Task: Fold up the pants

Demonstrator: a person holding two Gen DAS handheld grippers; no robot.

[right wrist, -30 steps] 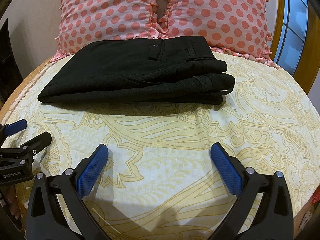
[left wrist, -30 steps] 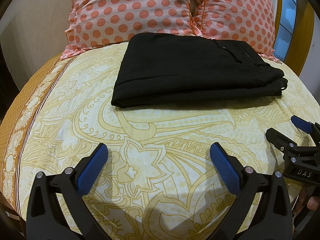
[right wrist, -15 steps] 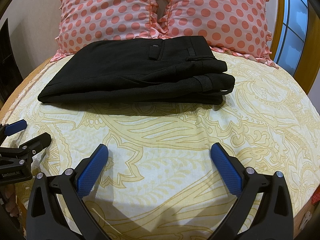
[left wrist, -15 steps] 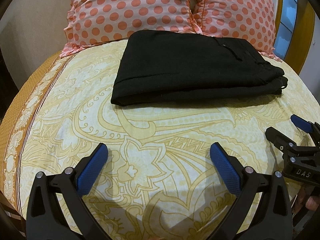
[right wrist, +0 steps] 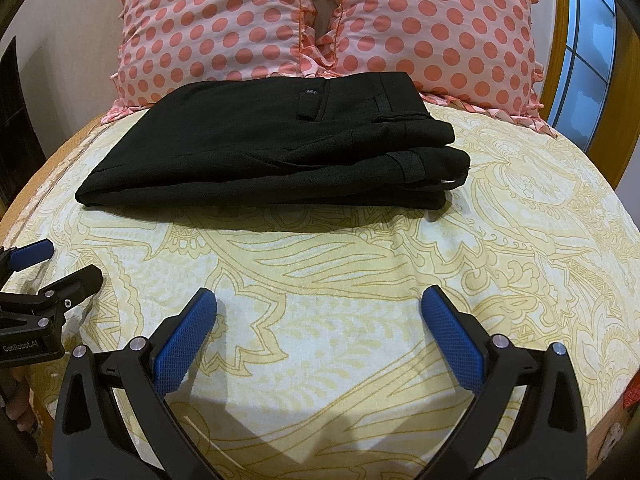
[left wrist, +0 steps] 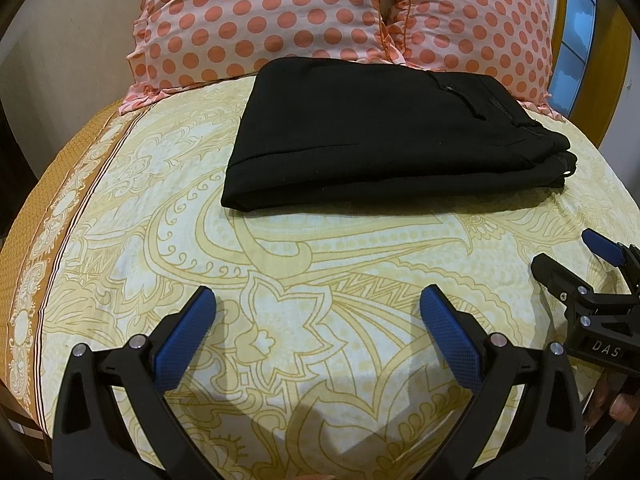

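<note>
the left gripper [left wrist: 318, 320] hangs with its jaws spread wide and nothing between them, low over the yellow patterned bedsheet [left wrist: 320, 256]. the right gripper [right wrist: 320, 320] is the same: released, empty, just above the sheet. each shows at the edge of the other's view, so the two sit side by side near the foot of the bed.

the black pants [left wrist: 384, 132] lie ahead of both grippers, well apart from the blue pads [left wrist: 186, 336], up against the two polka-dot pillows [right wrist: 328, 20]. they are already a compact stack of layers, with the waistband and belt loops at the right end and a smooth folded edge at the left. a thin loop sticks out at the right end of the lower layers [right wrist: 452, 182].

judging by this, the folding looks done or nearly so, and the step in hand is probably pulling clear or a last tidy. to do it well, keep both grippers open and off the cloth so no pad snags the near edge and drags a layer askew. if a final touch is wanted, come in low at the right end, where the layers are slightly offset, and nudge them flush instead of pinching and lifting, which would likely spill the stack.
</note>
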